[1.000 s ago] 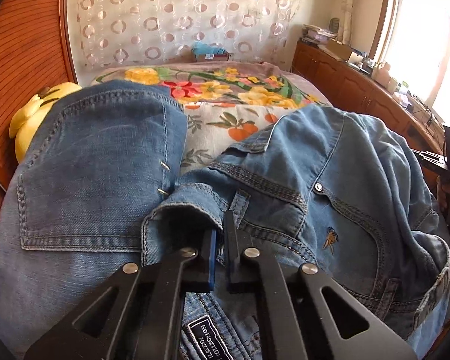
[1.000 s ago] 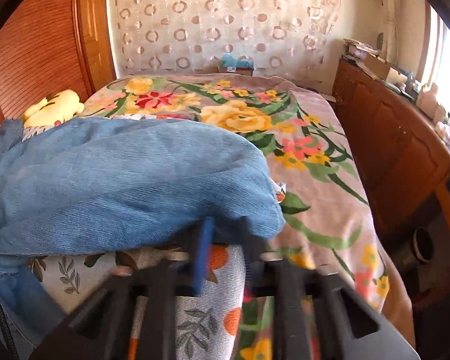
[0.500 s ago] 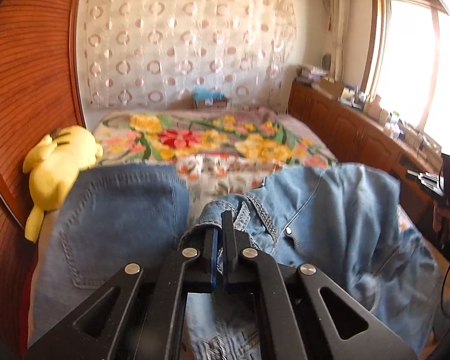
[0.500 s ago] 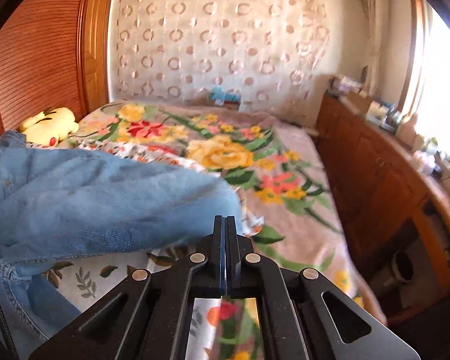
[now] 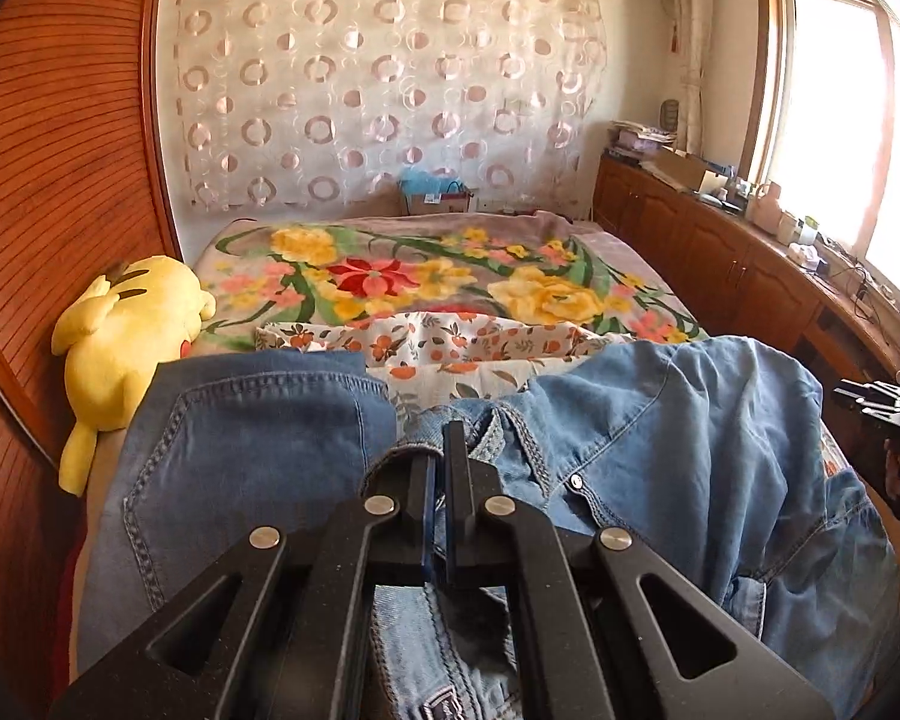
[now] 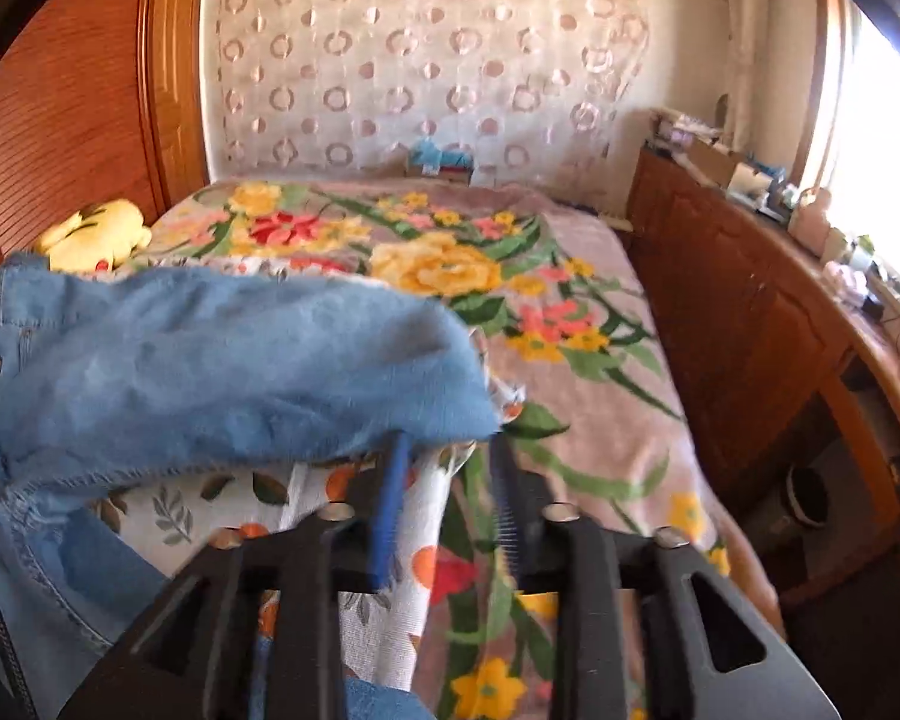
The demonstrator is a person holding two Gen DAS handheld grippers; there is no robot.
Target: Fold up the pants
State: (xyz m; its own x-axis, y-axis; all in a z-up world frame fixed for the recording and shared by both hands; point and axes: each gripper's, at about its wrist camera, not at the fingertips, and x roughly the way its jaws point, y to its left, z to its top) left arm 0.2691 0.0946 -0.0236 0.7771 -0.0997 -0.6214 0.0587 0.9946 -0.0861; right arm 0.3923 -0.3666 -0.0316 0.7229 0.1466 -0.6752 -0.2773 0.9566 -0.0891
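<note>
Pinching the waistband [image 5: 450, 456] of the denim jeans [image 5: 660, 438], the left gripper [image 5: 444, 468] was kept clenched. The right gripper [image 6: 447, 468] was seen spread open just beneath the jeans leg [image 6: 240, 360], at twelve o'clock from its tips, over the floral bedspread [image 6: 570, 312]. Judged mid-fold: regrasping seemed called for.

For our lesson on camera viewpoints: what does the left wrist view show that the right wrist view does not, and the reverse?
Left wrist only: the left gripper shut on the jeans at the waistband, and a back pocket.

Right wrist only: the right gripper, jaws open, just below a loose denim edge.

Both: the floral bedspread, the yellow plush toy, the wooden cabinets.
</note>
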